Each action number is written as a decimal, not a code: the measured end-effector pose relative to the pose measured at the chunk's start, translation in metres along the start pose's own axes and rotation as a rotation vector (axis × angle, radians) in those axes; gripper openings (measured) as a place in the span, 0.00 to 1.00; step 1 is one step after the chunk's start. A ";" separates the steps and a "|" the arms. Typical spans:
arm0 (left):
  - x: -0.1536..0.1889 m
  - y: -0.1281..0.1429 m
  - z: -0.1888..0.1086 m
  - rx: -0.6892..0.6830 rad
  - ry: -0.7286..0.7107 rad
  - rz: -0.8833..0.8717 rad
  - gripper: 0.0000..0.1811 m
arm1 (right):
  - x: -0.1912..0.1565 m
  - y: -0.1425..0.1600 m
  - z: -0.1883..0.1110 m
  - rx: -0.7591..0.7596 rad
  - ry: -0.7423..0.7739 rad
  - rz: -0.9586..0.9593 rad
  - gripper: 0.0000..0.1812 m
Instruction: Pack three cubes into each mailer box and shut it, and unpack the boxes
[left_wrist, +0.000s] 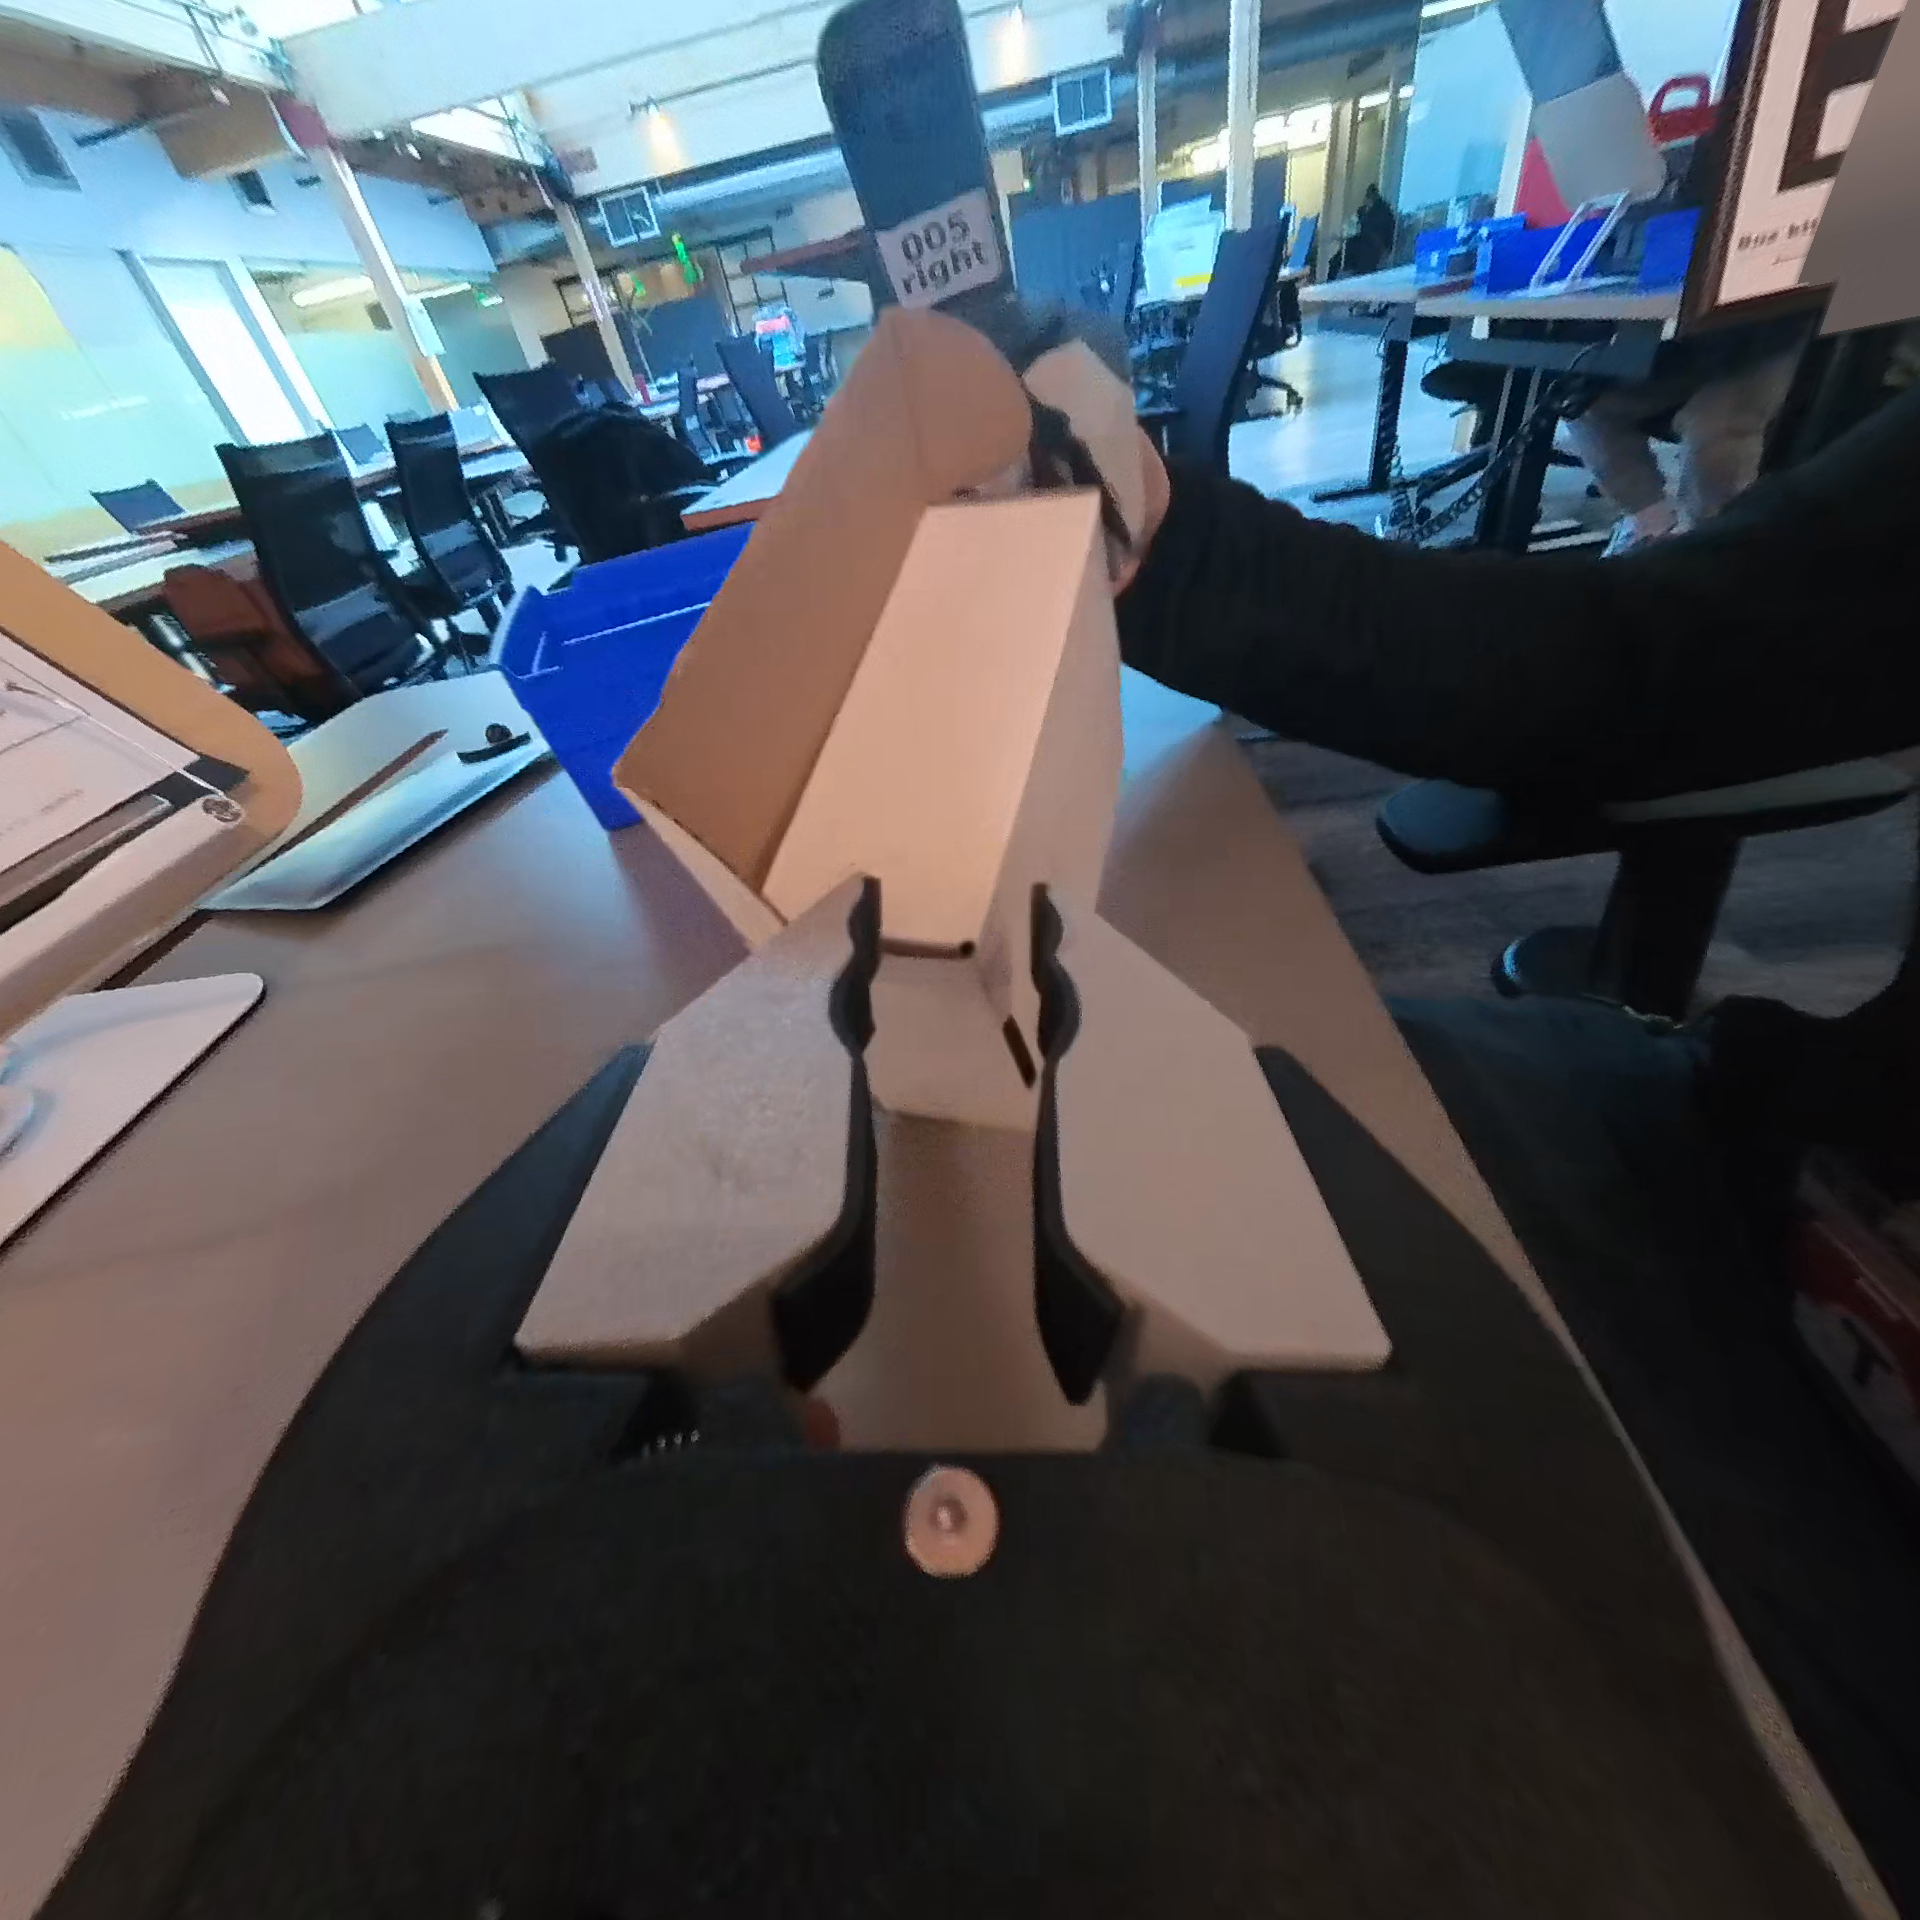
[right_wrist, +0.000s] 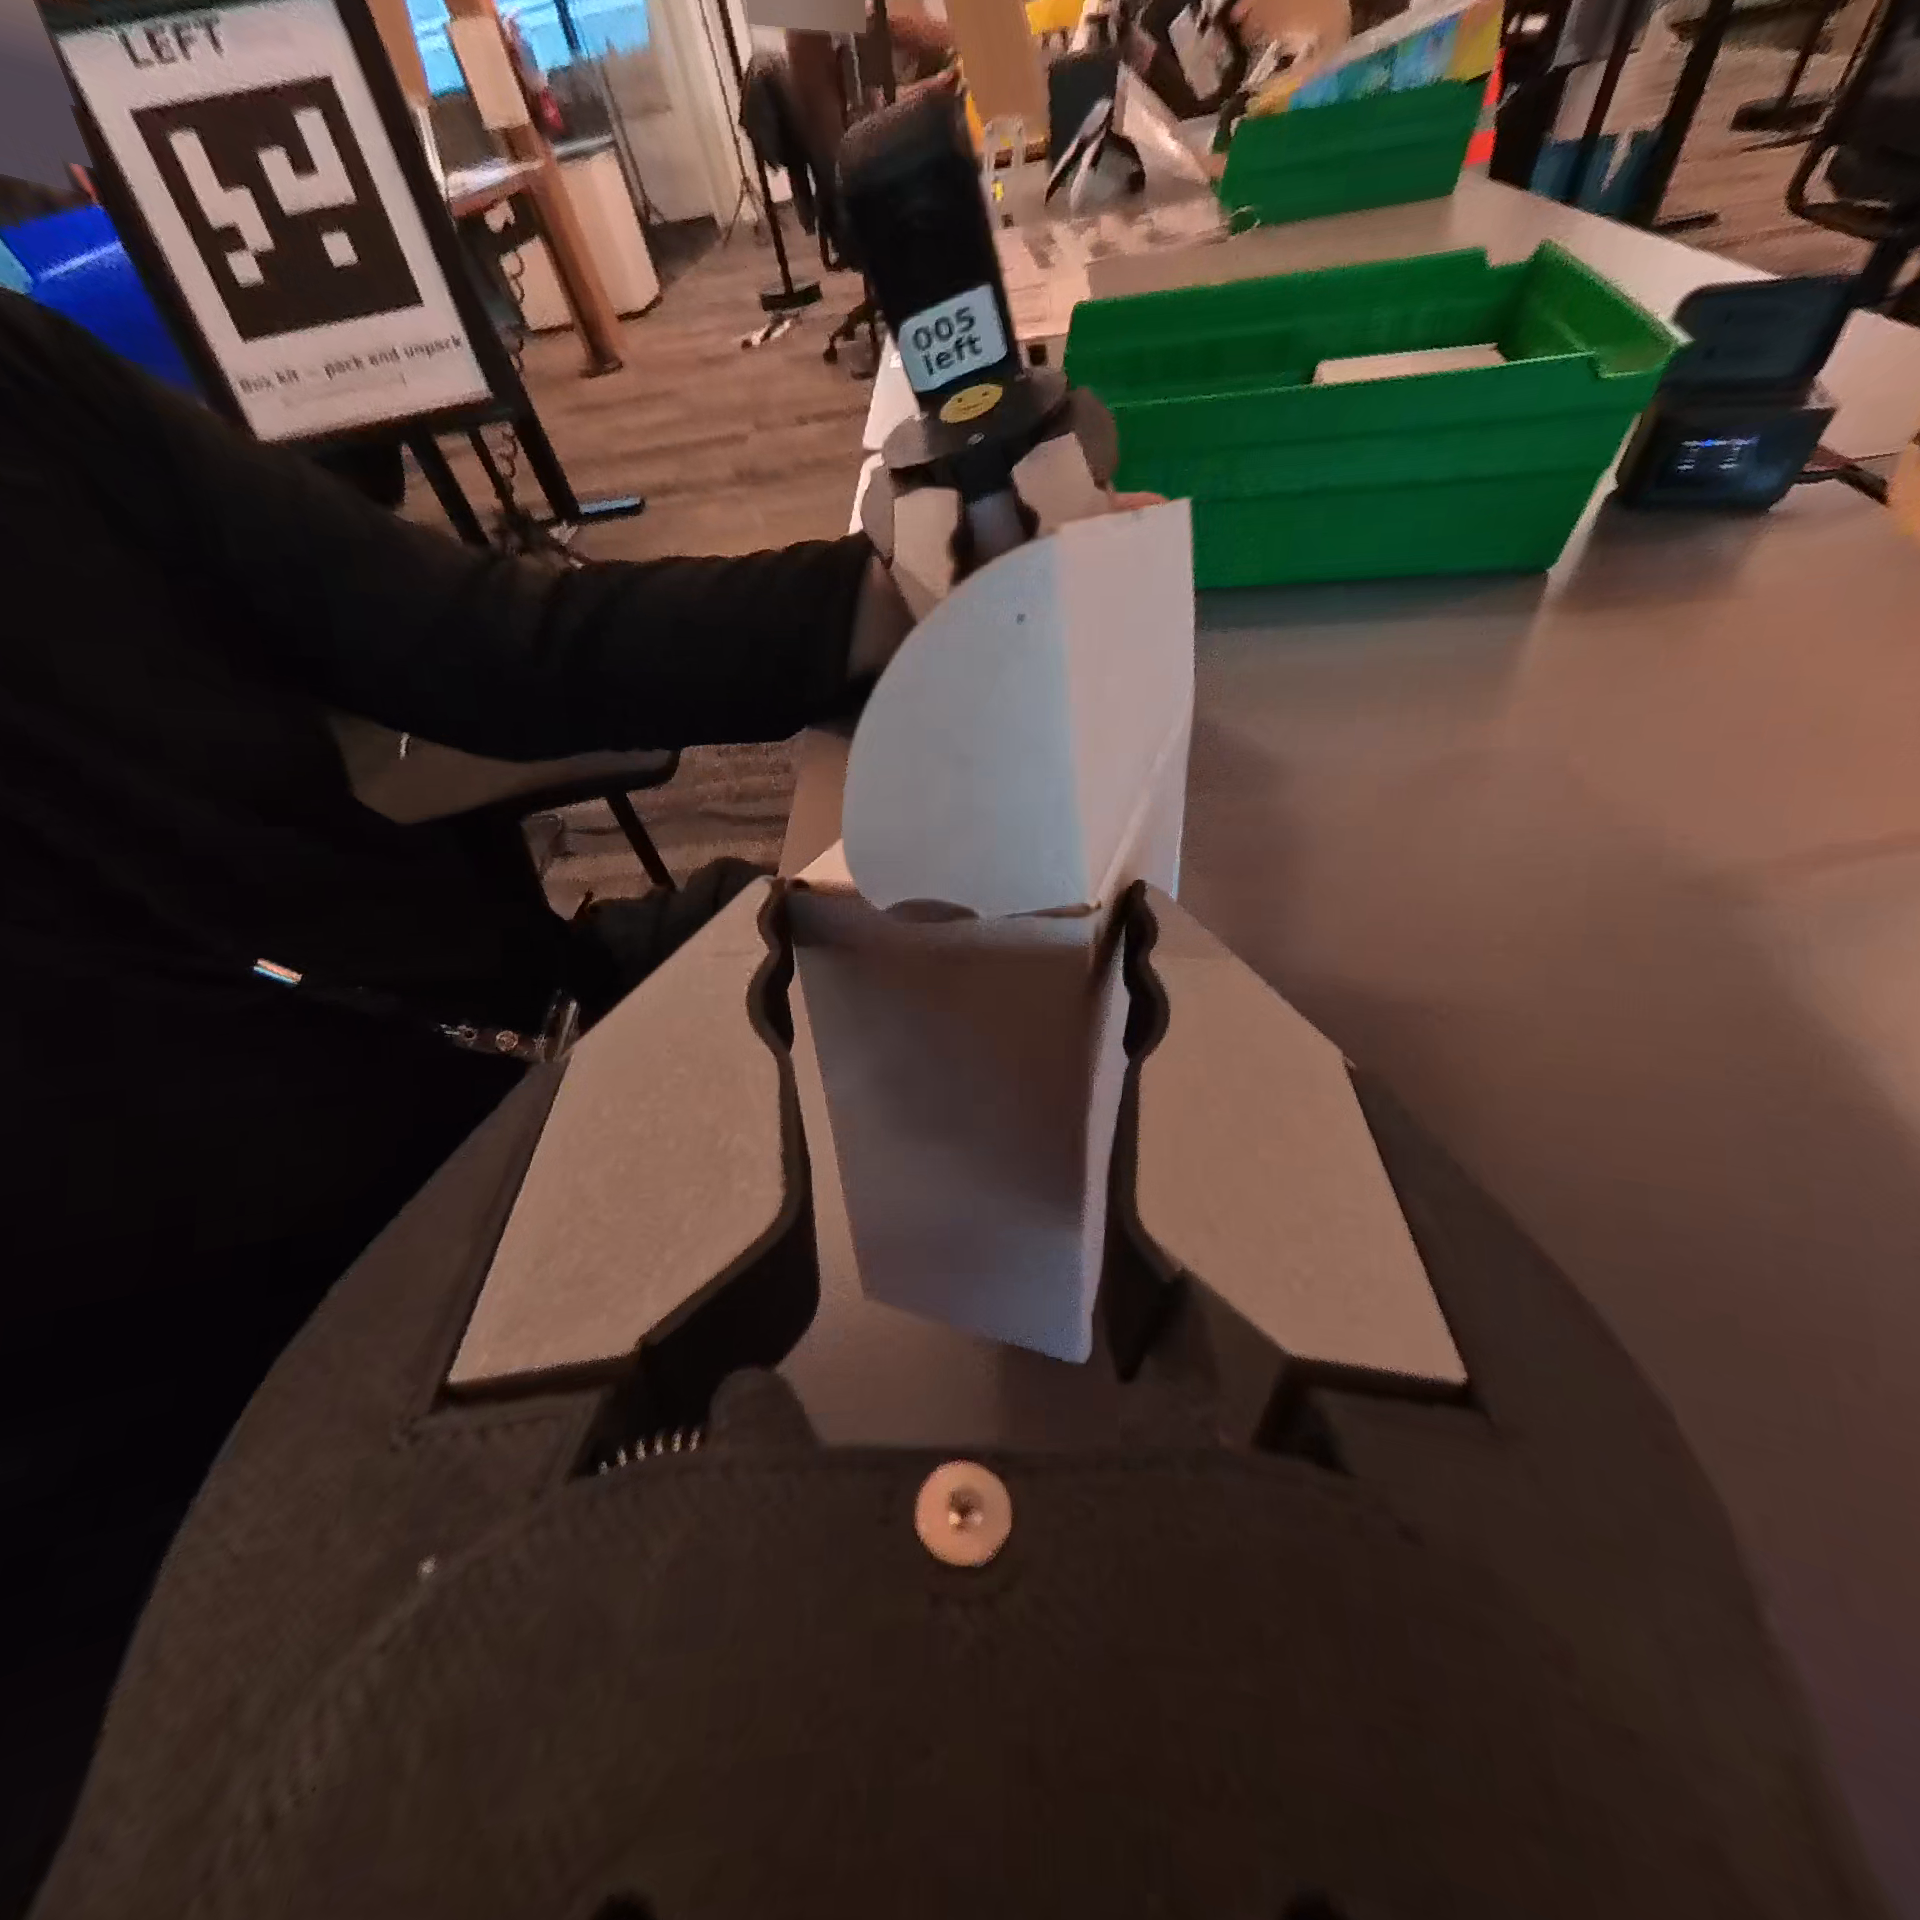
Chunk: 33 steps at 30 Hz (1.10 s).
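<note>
Left wrist view, nearest first: your left tool (left_wrist: 954, 966) is closed narrow on one end of the mailer box (left_wrist: 966, 717), pads pinching the white outer wall near a corner. The box is off the table (left_wrist: 343, 1091), lifted and tilted, its brown inside open to the left.

Right wrist view: your right tool (right_wrist: 951, 987) clamps the opposite end, the white panel squeezed between both pads, a rounded flap (right_wrist: 1013, 727) standing up just past the tips.

Handling, as a judgement: thin cardboard, light, stiff along the folds but it buckles if pinched mid-panel. Take it on double-layer edges or by a corner crease, as you are now. The white face looks smooth, so expect some slip if you twist. No cubes visible; whether any sit inside cannot be told.

Farther off: a blue bin (left_wrist: 597, 665) lies beyond the box toward the table's far left edge. A green bin (right_wrist: 1351, 416) sits toward the far edge in the right view, with a small dark device (right_wrist: 1735, 416) beside it.
</note>
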<state>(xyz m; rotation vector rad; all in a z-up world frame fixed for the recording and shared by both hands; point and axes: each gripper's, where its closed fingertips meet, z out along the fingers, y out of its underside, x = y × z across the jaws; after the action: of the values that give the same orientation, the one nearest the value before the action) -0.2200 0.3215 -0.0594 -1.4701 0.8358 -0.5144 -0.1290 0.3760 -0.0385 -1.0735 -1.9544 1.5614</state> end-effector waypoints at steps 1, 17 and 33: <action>0.001 0.001 0.001 -0.004 0.004 0.008 0.16 | 0.002 0.001 -0.004 0.005 0.009 0.010 0.34; -0.023 0.028 0.006 -0.103 -0.110 -0.021 0.18 | 0.006 0.015 -0.046 -0.114 0.194 0.004 0.34; 0.011 0.032 0.025 -0.153 0.065 -0.105 0.36 | 0.010 0.030 -0.043 -0.211 0.237 -0.041 0.29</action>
<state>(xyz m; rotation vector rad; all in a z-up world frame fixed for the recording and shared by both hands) -0.2003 0.3316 -0.0950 -1.6513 0.8681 -0.5899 -0.0950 0.4129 -0.0567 -1.2323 -1.9930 1.1655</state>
